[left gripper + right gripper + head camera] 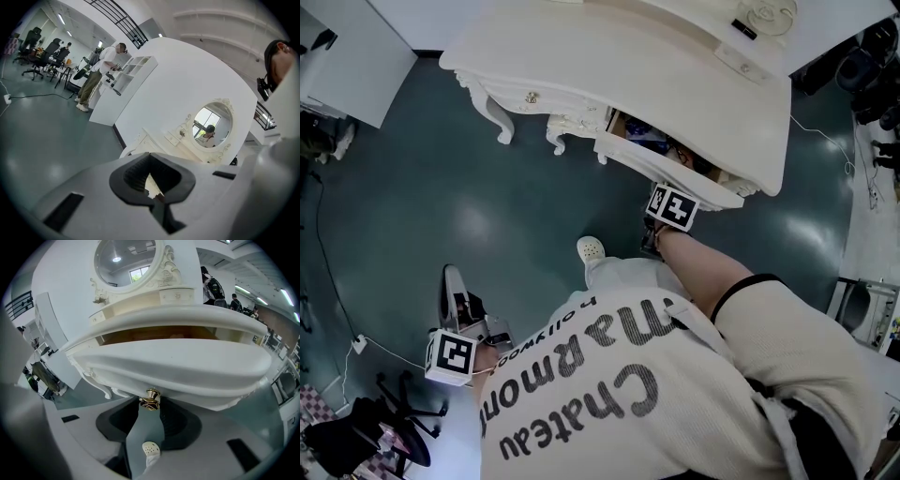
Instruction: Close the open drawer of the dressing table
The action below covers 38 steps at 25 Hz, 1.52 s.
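- The table [675, 75] fills the upper middle and right of the head view. Its drawer [675, 169] is pulled out from under the top, toward the centre of the frame.
- In the right gripper view we see the drawer's white front across the middle of the frame, with its brass knob [151, 399] at the front's lower edge.
- The right tongs [150, 420] are spread, and the knob sits at their mouth. The pads seem clear of it on both sides, though the angle is tight.
- The left tongs [151, 190] are clenched on nothing. They sit low at the left of the head view, well apart from the table.
- A white shoe [592, 250] rests on the grey floor [441, 187] below the drawer.
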Motion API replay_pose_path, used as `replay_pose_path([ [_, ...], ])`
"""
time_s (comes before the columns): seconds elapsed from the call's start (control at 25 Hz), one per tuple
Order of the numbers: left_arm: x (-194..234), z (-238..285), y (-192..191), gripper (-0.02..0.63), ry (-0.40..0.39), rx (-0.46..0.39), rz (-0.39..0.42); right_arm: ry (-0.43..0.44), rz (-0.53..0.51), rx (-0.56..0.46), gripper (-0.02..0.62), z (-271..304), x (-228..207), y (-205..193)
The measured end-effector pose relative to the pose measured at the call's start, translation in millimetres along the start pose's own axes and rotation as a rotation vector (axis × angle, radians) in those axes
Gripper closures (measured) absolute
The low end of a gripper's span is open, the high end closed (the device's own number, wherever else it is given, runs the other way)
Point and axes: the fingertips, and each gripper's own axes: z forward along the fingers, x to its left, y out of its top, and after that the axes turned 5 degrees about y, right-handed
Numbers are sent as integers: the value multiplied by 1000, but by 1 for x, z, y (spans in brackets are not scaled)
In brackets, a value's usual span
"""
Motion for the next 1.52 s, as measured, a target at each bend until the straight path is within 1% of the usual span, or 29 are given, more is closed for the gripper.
replay_pose_path([
  [0.08,-5,6,2,598,-13,7,12,-3,-4,2,436,0,0,2],
  [0.16,-7,9,1,598,2,13,-16,-13,-10,3,436,0,0,3],
  [0.2,-8,10,0,598,5,17,-17,-19,-13,2,436,1,0,4],
  [0.28,-12,14,0,598,-11,23,21,-27,-22,-2,436,2,0,5],
  [0.32,-13,15,-1,598,-10,25,23,-28,-28,-3,436,3,-1,6],
  [0.4,-11,15,-3,598,6,27,1,-29,-37,-3,436,4,-3,8],
  [0.48,-9,17,-5,598,17,29,-3,-29,-39,-5,436,6,-3,10],
  [0.6,-14,24,-7,598,-11,28,23,-31,-38,-17,436,8,-4,13],
  [0.68,-13,27,-11,598,38,39,-16,-28,-38,-25,436,9,-5,15],
  [0.72,-14,29,-12,598,51,45,-23,-26,-38,-27,436,9,-5,16],
  [0.76,-19,34,-12,598,25,46,-3,-23,-38,-27,436,10,-4,18],
  [0.84,-34,46,-10,598,-63,47,56,-21,-36,-26,436,9,-5,20],
  [0.88,-39,50,-10,598,-79,50,67,-19,-35,-26,436,9,-6,20],
  [0.92,-41,53,-11,598,-73,55,61,-16,-35,-26,436,9,-6,21],
  [1.0,-44,59,-15,598,-38,67,25,-6,-37,-31,436,10,-6,24],
  [1.04,-48,62,-17,598,-42,73,24,-1,-37,-34,436,10,-6,25],
  [1.2,-69,77,-21,598,-111,94,71,3,-39,-50,436,11,-7,28],
  [1.28,-78,83,-21,598,-146,99,110,8,-40,-59,436,12,-7,30],
  [1.36,-82,85,-21,598,-151,100,126,17,-41,-67,436,13,-7,31],
  [1.52,-83,88,-23,598,-144,105,133,36,-48,-75,436,16,-8,33],
])
